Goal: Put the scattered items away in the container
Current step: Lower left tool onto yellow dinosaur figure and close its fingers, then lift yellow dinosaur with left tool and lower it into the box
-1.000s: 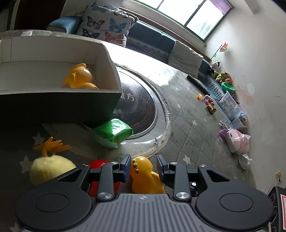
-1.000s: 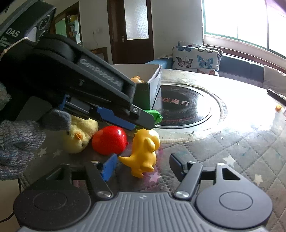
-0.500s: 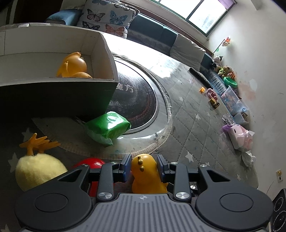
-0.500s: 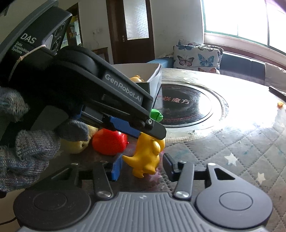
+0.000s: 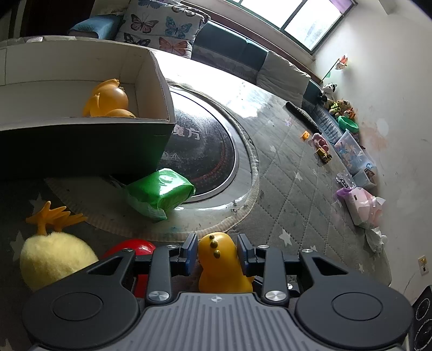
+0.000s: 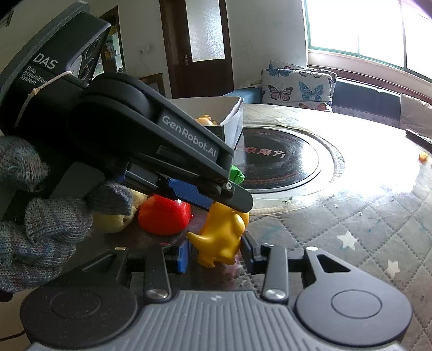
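A yellow dinosaur toy (image 5: 218, 259) (image 6: 224, 237) stands on the quilted table. My left gripper (image 5: 216, 245) (image 6: 229, 199) comes down over its head, jaws closing, with both pads against the head. My right gripper (image 6: 216, 253) is shut on the dinosaur's lower body from the near side. The open cardboard box (image 5: 81, 140) (image 6: 232, 118) sits behind and holds an orange toy (image 5: 108, 97). A red toy (image 5: 132, 245) (image 6: 164, 216), a yellow plush chick (image 5: 51, 259) (image 6: 110, 221) and a green packet (image 5: 159, 191) (image 6: 236, 174) lie near the box.
A gloved hand (image 6: 40, 229) holds the left gripper's handle. A round black disc (image 5: 205, 151) is set into the table middle. A dark remote (image 5: 302, 116) and small toys (image 5: 321, 154) lie toward the far right edge, and butterfly cushions (image 5: 162, 24) sit on the sofa behind.
My right gripper's jaws closed from wide apart onto the dinosaur's body. The left gripper moved forward over the dinosaur's head and its pads came against it.
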